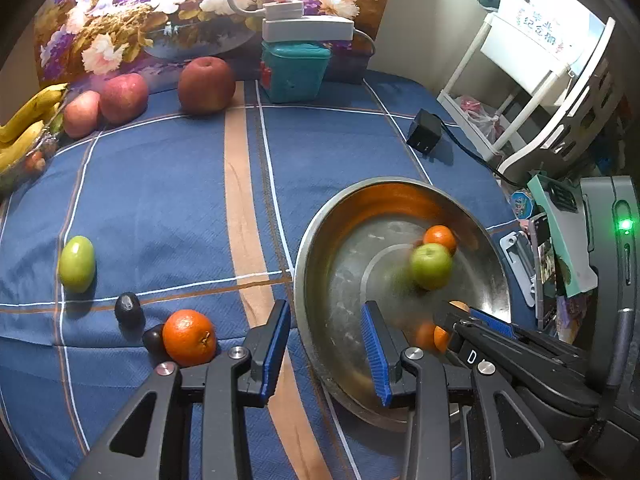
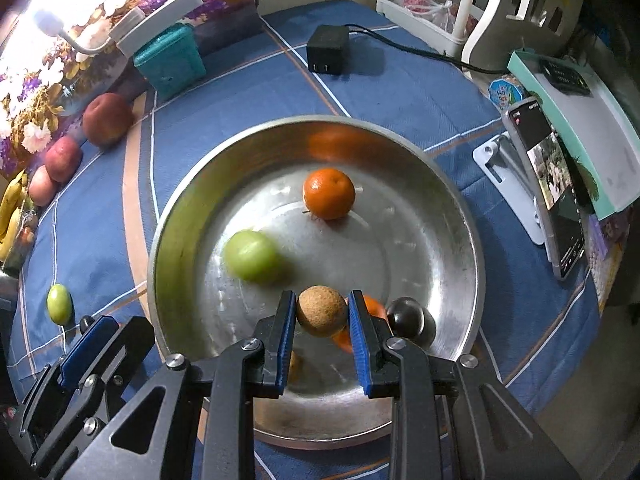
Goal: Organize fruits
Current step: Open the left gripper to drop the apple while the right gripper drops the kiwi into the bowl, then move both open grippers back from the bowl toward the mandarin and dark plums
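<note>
Two grippers hang over a steel bowl [image 2: 460,240] on a blue plaid cloth [image 1: 168,184]. The right gripper [image 2: 322,312] pinches a small brown round fruit [image 2: 321,310] between its blue pads, above the bowl's near side. Ahead of it in the bowl lie a blurred green fruit [image 2: 252,256] and an orange [image 2: 329,193]; a dark plum [image 2: 406,316] sits just to its right. The left gripper [image 1: 326,336] holds nothing, its jaws set narrowly apart astride the bowl's rim. Another orange [image 1: 188,337] lies just to its left on the cloth.

The right hand-held gripper [image 2: 322,318] is clamped and angled down; the left hand-held gripper [image 1: 326,344] looks parted, apparently empty.
</note>
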Demonstrator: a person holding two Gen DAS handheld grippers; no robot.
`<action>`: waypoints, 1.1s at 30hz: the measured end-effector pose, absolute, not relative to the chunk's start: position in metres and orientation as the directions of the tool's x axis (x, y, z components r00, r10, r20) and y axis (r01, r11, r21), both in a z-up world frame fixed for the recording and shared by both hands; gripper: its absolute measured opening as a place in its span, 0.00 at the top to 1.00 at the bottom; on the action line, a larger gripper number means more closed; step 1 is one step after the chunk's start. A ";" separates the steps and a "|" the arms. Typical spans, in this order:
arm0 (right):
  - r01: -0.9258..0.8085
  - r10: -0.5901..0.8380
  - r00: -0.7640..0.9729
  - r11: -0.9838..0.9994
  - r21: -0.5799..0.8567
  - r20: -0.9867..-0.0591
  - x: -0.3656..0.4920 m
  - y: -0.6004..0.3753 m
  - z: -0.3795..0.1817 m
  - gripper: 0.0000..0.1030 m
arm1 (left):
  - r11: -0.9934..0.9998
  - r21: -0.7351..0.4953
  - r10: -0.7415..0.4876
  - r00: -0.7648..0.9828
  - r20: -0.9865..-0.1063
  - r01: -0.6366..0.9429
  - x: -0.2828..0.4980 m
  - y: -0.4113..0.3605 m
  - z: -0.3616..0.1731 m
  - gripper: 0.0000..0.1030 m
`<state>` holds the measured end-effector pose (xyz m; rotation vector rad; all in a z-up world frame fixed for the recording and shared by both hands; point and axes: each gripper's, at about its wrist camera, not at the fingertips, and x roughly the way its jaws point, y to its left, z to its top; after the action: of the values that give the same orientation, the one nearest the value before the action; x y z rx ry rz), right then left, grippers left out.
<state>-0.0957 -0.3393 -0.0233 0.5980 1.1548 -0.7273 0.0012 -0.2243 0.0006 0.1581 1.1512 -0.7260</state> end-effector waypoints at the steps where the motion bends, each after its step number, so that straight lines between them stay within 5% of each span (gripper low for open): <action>1: 0.772 -0.199 0.228 0.633 0.053 -0.953 -0.096 -0.339 -0.024 0.73 | 0.767 -0.245 -0.440 0.208 -0.874 0.593 0.002 -0.224 0.000 0.62; 12: 0.759 -0.180 0.222 0.649 0.054 -0.958 -0.090 -0.337 -0.028 0.73 | 0.817 -0.217 -0.382 0.219 -0.898 0.535 0.014 -0.209 -0.010 0.59; 16: 0.757 -0.190 0.215 0.653 0.040 -0.958 -0.088 -0.335 -0.027 0.60 | 0.831 -0.209 -0.365 0.223 -0.904 0.515 0.019 -0.201 -0.013 0.56; 21: 0.756 -0.202 0.216 0.654 0.033 -0.955 -0.088 -0.334 -0.023 0.56 | 0.859 -0.165 -0.316 0.248 -0.916 0.485 0.025 -0.190 -0.015 0.34; 30: 0.739 -0.223 0.196 0.674 -0.006 -0.955 -0.081 -0.329 -0.024 0.33 | 0.912 -0.071 -0.211 0.314 -0.926 0.403 0.040 -0.160 -0.020 0.00; 33: 0.735 -0.224 0.192 0.678 -0.011 -0.955 -0.079 -0.327 -0.024 0.32 | 0.920 -0.030 -0.174 0.340 -0.924 0.390 0.043 -0.153 -0.021 0.00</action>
<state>-0.0789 -0.3271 -0.0241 0.5146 1.1985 -0.7162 0.0433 -0.1531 -0.0212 0.2101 1.1694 -0.3708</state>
